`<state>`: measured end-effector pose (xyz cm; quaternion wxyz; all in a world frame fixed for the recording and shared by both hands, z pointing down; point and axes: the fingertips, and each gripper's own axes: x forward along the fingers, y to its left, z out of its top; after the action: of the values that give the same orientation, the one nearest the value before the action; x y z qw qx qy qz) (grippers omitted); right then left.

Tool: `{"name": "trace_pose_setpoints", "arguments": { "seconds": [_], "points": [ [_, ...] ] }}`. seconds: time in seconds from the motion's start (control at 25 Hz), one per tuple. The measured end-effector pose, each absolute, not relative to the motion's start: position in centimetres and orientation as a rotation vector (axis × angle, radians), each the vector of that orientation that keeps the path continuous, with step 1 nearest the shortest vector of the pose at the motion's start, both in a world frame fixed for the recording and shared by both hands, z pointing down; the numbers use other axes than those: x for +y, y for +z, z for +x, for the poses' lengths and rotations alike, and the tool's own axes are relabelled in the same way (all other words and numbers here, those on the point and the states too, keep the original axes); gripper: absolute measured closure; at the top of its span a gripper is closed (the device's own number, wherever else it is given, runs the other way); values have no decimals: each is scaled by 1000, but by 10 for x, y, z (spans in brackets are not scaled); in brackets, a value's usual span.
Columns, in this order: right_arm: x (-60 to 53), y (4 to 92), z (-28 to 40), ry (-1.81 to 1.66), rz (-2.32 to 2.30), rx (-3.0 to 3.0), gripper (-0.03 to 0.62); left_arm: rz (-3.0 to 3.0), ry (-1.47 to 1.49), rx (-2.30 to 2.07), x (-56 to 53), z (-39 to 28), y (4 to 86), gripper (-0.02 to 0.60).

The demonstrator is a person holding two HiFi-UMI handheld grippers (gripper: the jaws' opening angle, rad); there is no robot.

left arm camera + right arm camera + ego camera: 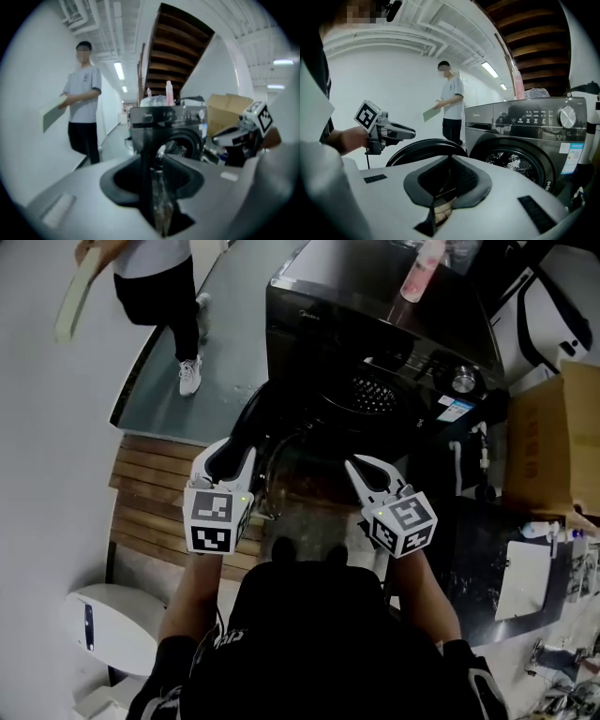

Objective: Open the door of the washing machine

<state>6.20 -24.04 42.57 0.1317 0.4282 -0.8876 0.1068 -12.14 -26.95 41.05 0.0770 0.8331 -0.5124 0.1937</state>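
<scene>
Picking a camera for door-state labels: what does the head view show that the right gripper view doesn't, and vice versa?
Head view only: cardboard box, and the right tool seen from outside.
Right gripper view only: ceiling lights, stair underside.
Both: washing machine with its door swung open, drum, left tool, bystander.

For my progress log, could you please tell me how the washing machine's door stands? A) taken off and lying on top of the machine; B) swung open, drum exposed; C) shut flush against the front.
B: the door stands swung out beside the washing machine, and the drum shows through the opening.
</scene>
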Motion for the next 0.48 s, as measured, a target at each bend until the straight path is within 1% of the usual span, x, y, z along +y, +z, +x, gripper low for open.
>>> {"name": "trace_pose_setpoints", "arguments": {
  "seconds": [0.16, 0.48],
  "points": [
    [-244, 417, 97, 309, 1281, -2571, 592, 2492, 429, -1459, -277, -83, 400, 448],
    [-241, 404, 158, 333, 1377, -2583, 600, 2555, 394, -1379, -283, -14, 388, 459]
  ]
}}
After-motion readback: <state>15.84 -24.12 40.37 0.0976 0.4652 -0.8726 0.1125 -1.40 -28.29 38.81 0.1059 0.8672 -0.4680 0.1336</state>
